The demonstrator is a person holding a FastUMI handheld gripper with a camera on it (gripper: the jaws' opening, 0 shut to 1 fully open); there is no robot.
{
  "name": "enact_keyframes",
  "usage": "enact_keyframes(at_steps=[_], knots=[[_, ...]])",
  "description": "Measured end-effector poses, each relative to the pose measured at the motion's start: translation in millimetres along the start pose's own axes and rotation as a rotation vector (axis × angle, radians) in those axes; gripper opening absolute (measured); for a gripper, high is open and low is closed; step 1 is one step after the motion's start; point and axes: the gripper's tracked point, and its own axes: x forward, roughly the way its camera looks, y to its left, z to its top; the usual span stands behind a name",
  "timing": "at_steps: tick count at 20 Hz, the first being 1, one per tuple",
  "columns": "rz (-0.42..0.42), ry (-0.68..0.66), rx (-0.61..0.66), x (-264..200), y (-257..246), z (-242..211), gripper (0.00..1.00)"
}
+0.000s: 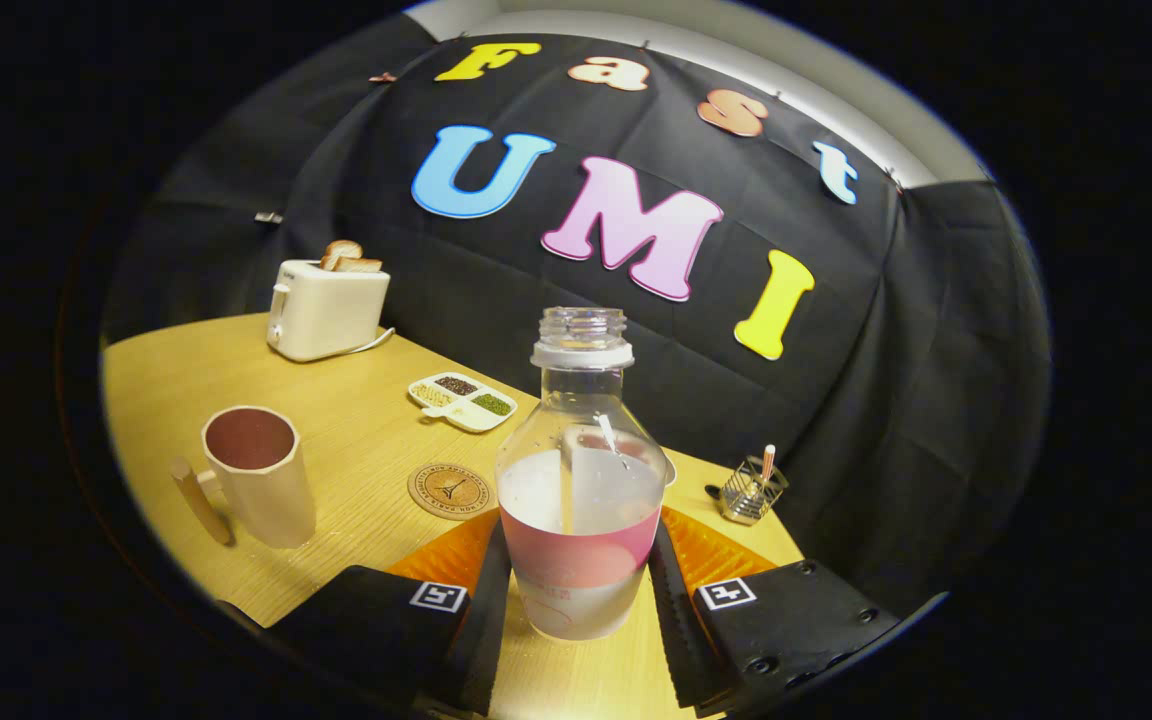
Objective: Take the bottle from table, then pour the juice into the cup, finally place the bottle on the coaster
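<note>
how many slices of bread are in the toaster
2: both slices stick up side by side from the top of the toaster, far beyond the bottle between the claw's fingers. More could sit lower inside.

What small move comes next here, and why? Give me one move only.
Probably lift the bottle a little off the table, then carry it toward the cup. The hand-held gripper looks closed on the bottle's lower body, a finger against each side. The bottle stands upright, uncapped, still holding juice. The cup sits open beyond the fingers, next to the coaster.
</note>
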Motion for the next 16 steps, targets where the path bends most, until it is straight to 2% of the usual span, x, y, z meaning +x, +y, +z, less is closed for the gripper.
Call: enact_keyframes(at_steps=[2, 4, 6, 11, 16], knots=[[0.041, 0.026, -0.066, 0.1, 13.0, 10.7, 0.69], [0.009, 0.064, -0.149, -1.8, 13.1, 16.4, 0.69], [-0.011, 0.081, -0.273, -2.1, 18.3, 22.5, 0.69], [0.004, 0.072, -0.596, 3.3, 45.7, 24.6, 0.69], [0.034, 0.076, -0.784, 1.2, 63.9, 18.3, 0.68]])
